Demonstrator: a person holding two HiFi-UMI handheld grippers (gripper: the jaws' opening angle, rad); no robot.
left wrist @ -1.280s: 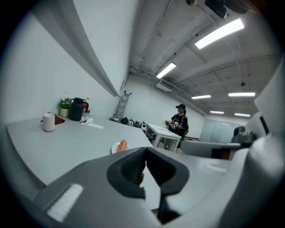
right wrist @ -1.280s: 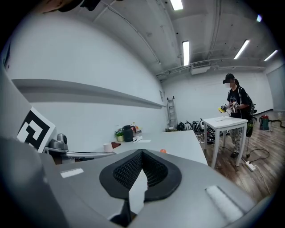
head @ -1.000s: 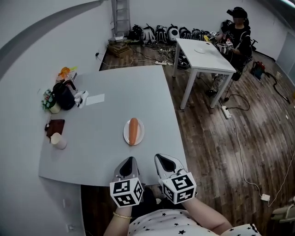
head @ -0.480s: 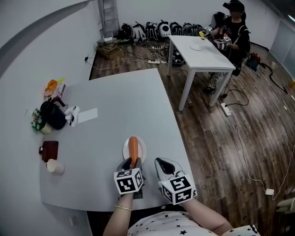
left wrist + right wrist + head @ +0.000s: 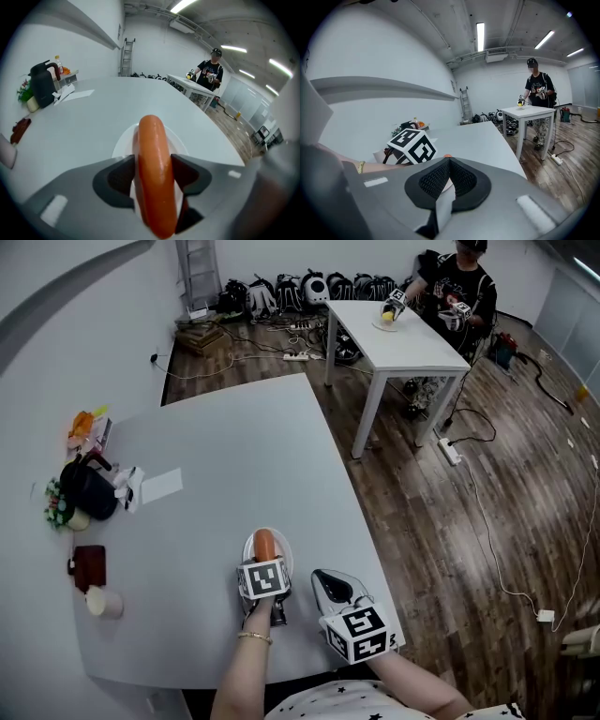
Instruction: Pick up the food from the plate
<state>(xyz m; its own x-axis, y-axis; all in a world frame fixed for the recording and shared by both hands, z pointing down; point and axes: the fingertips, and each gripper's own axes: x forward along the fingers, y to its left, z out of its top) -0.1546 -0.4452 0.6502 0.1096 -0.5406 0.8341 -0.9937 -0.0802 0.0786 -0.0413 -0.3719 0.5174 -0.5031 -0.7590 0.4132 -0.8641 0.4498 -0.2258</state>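
An orange sausage [image 5: 265,541] lies lengthwise on a small white plate [image 5: 247,546] near the front edge of the grey table [image 5: 216,456]. My left gripper [image 5: 266,559] reaches over the plate's near side. In the left gripper view the sausage [image 5: 154,187] runs between the two dark pads [image 5: 117,178], and the jaws of the left gripper [image 5: 152,164] are opening around it. The plate [image 5: 123,143] shows beneath. My right gripper [image 5: 330,579] hovers just right of the plate, shut and empty, its pads [image 5: 461,180] pressed together in the right gripper view [image 5: 449,164].
At the table's left side stand a black kettle [image 5: 87,488], a brown wallet [image 5: 87,566], a paper cup [image 5: 101,601] and a white sheet [image 5: 161,485]. A person [image 5: 450,287] works at a white table [image 5: 398,334] across the wooden floor. Cables trail on the floor.
My left gripper has moved forward from the table's front edge to the plate and its jaws have spread around the sausage. The right gripper has stayed near the front edge, still shut.
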